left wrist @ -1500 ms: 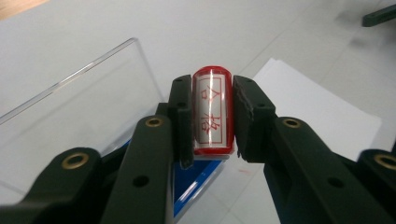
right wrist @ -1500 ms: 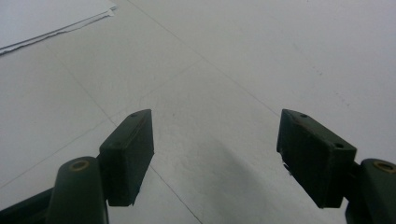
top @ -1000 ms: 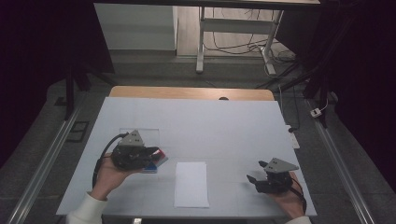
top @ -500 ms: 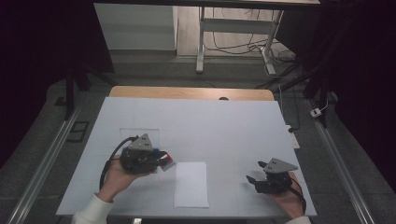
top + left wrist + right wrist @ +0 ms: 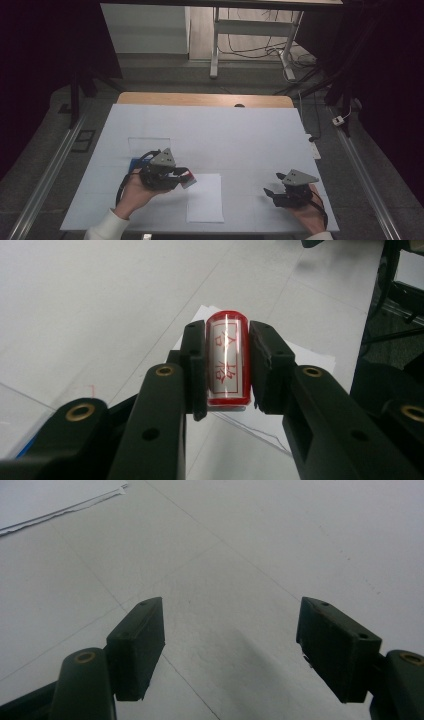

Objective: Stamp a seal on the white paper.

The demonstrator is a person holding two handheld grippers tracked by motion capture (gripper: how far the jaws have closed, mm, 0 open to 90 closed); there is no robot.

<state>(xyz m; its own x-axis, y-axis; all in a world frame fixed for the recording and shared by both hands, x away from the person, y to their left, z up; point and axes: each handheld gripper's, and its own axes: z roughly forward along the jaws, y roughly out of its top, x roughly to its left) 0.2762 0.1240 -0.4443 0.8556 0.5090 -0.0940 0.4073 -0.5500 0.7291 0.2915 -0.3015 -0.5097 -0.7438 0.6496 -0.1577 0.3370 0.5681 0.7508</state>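
Left gripper (image 5: 184, 176) has slid right since a second ago, away from the clear tray (image 5: 148, 145), and now hangs at the paper's (image 5: 205, 197) left edge. Its own view shows what the high one can't: jaws clamped on a red stamp (image 5: 228, 360). Right gripper (image 5: 273, 189) hasn't budged, jaws wide open over the table (image 5: 280, 540).

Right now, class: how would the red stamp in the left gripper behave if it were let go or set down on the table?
The stamp looks rigid and small, so probably light. Its rounded, glossy red body suggests it could slip between the left gripper pads or roll if laid on its side. Set on its flat end, it may tip easily, being tall and narrow.
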